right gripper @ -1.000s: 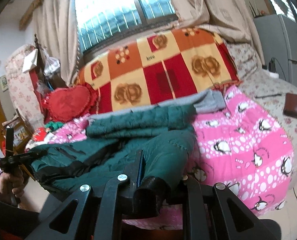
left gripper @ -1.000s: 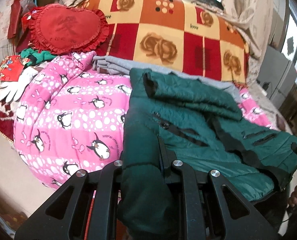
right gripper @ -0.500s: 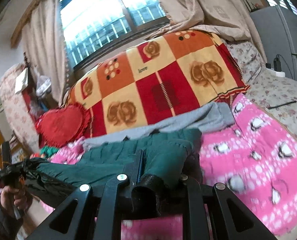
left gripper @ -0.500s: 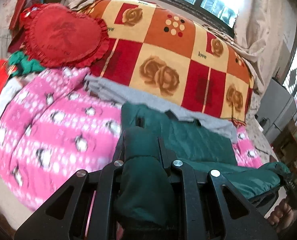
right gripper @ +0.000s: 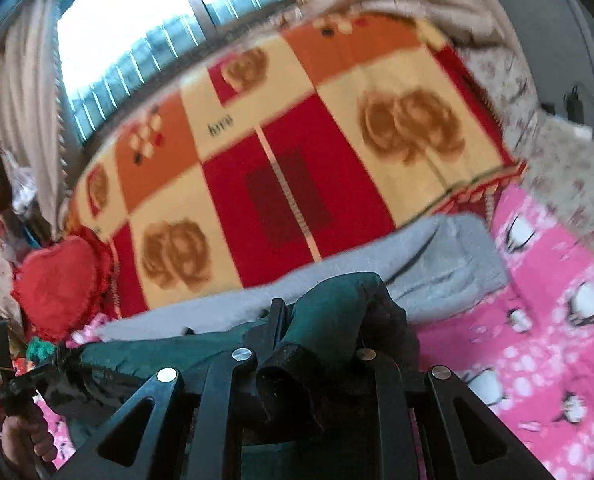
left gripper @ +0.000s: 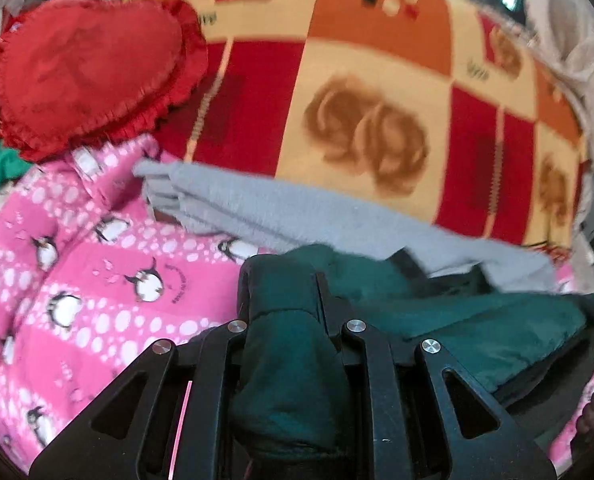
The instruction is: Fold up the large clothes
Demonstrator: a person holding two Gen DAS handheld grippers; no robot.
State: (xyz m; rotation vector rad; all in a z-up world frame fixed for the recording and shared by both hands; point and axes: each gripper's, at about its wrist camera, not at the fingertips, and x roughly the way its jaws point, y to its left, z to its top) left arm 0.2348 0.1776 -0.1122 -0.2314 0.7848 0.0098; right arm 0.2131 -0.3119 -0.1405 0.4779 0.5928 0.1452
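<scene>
In the left wrist view the left hand-held gripper (left gripper: 283,292) sits at the bottom centre of the frame, its jaws clenched on a bunched fold of the dark green jacket (left gripper: 477,320), which bulges up between the black fingers and trails off toward the lower right. The rest of the jacket lies in a flattened band across the lower right, over the pink penguin blanket (left gripper: 97,280) that fills the lower left. Just behind the jacket, running from centre left to the right edge, is a folded grey garment (left gripper: 297,216), and behind that rises the checked rose blanket (left gripper: 357,100) in red, orange and cream, taking up most of the upper half. A red heart-shaped cushion (left gripper: 89,68) rests at the upper left, touching the pink blanket's upper edge. In the right wrist view the right hand-held gripper (right gripper: 317,320) is at the bottom centre and likewise grips a thick wad of the green jacket (right gripper: 337,304) (a black cuff or hem hangs down between the fingers). From there the jacket stretches to the lower left, where the other gripper and the person's hand (right gripper: 29,436) hold its far end. The grey garment (right gripper: 437,268) lies just behind the wad, the pink blanket (right gripper: 537,340) at the lower right, the rose blanket (right gripper: 297,160) across the middle, the cushion (right gripper: 61,284) at centre left and a bright window (right gripper: 157,28) with curtains at the upper left.
</scene>
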